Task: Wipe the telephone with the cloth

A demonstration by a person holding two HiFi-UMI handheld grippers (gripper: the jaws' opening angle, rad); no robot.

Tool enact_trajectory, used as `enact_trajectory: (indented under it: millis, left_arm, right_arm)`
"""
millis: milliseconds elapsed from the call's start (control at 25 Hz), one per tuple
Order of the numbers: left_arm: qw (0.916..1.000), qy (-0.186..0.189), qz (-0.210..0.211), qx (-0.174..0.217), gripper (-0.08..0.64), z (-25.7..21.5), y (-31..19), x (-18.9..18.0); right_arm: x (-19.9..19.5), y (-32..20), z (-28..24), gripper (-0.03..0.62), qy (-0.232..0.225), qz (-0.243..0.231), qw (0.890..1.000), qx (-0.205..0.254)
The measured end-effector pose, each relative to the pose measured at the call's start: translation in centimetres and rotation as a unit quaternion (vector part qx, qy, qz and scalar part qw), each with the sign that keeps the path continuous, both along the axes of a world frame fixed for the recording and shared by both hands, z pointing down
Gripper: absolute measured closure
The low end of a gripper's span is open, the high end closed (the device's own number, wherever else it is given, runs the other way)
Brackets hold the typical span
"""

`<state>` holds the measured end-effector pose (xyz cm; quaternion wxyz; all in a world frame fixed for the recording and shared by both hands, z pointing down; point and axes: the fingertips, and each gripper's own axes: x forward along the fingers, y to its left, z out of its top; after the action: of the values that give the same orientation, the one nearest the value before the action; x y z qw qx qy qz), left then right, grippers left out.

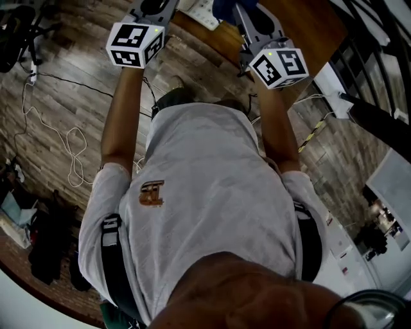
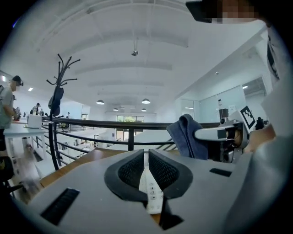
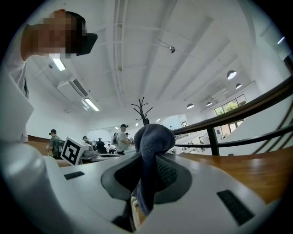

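Note:
In the left gripper view my left gripper is shut on a slim white telephone handset with small buttons, which stands on edge between the pads. My right gripper is shut on a dark blue cloth that bunches up above its jaws. From the left gripper view the cloth hangs in the right gripper to the right, apart from the handset. In the head view both grippers are held out in front of the body at the top, left and right, fingertips cut off by the frame.
A wooden table top lies under the grippers, with a black railing behind it. A coat stand and several people at desks are far off. Cables lie on the wooden floor to the left.

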<state>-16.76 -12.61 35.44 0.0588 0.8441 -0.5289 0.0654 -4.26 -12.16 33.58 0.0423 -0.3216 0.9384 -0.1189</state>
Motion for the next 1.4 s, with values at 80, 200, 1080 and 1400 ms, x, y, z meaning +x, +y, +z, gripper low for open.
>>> enact_trajectory:
  millis: [80,200,1080,1400]
  left_arm:
    - [0.9994,-0.009,0.027,-0.019,0.538,1.0,-2.4,-1.3]
    - [0.9968,-0.019,0.057,-0.052,0.496,2.8,-5.4,-3.1]
    - [0.9526,-0.08,0.141,-0.258,0.454,13.8,-13.3,-1.6]
    - [0.9412,-0.08,0.135,-0.299,0.454,15.3,-15.1,-0.1]
  right_arm:
    - [-1.9,-1.8,0.3,0.52,0.004,0.02,1.0,-0.008]
    - [-4.5,-4.4,1.2,0.52,0.011,0.042,0.999,-0.023]
    - [-7.8,-16.7,8.7,0.52,0.065,0.082,0.973,-0.204]
    - [-7.0,-20.1,12.2,0.52,0.097,0.091,0.959,-0.25]
